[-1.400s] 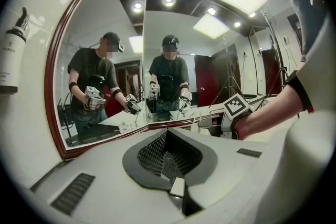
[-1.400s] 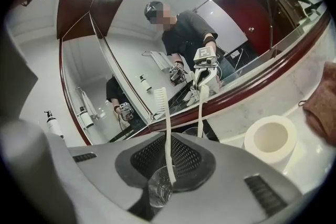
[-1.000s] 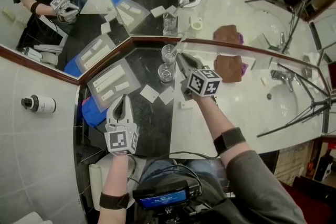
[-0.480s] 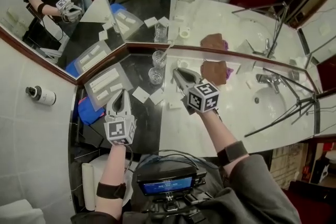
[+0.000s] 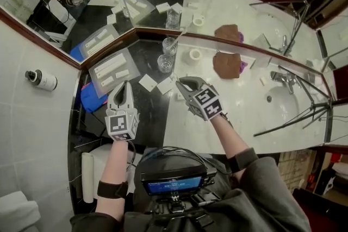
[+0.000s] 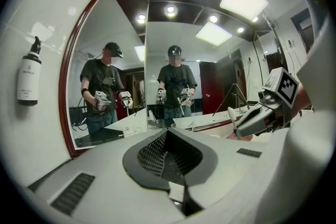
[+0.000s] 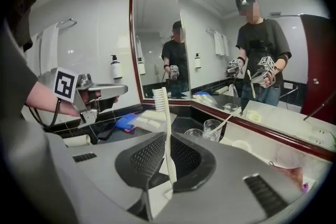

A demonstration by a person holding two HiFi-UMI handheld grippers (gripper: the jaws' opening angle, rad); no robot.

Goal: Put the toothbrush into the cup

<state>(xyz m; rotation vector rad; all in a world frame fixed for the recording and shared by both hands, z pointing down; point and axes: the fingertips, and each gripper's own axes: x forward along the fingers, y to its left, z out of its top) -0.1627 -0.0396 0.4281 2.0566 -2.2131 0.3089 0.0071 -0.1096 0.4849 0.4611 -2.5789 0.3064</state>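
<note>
A white toothbrush (image 7: 166, 128) stands upright between the jaws of my right gripper (image 7: 167, 164), bristles at the top facing left. The gripper is shut on its handle. In the head view the right gripper (image 5: 184, 83) hovers over the counter, short of two glass cups. The nearer cup (image 5: 165, 63) is empty. The farther cup (image 5: 171, 45) holds another toothbrush (image 7: 227, 119) that leans right. My left gripper (image 5: 124, 88) hangs over the black counter at the left. Its jaws are shut with nothing in them (image 6: 170, 157).
A clear tray (image 5: 111, 70) with sachets and white cards (image 5: 148, 82) lie on the black counter. A brown cloth (image 5: 225, 64), a small white roll (image 5: 194, 54), the sink (image 5: 296, 103) and tap (image 5: 280, 77) are to the right. Mirrors back the counter. Tripod legs (image 5: 304, 117) cross the basin.
My right gripper has drawn back from the cups toward me and rolled, still gripping the toothbrush. The left gripper has hardly shifted.
</note>
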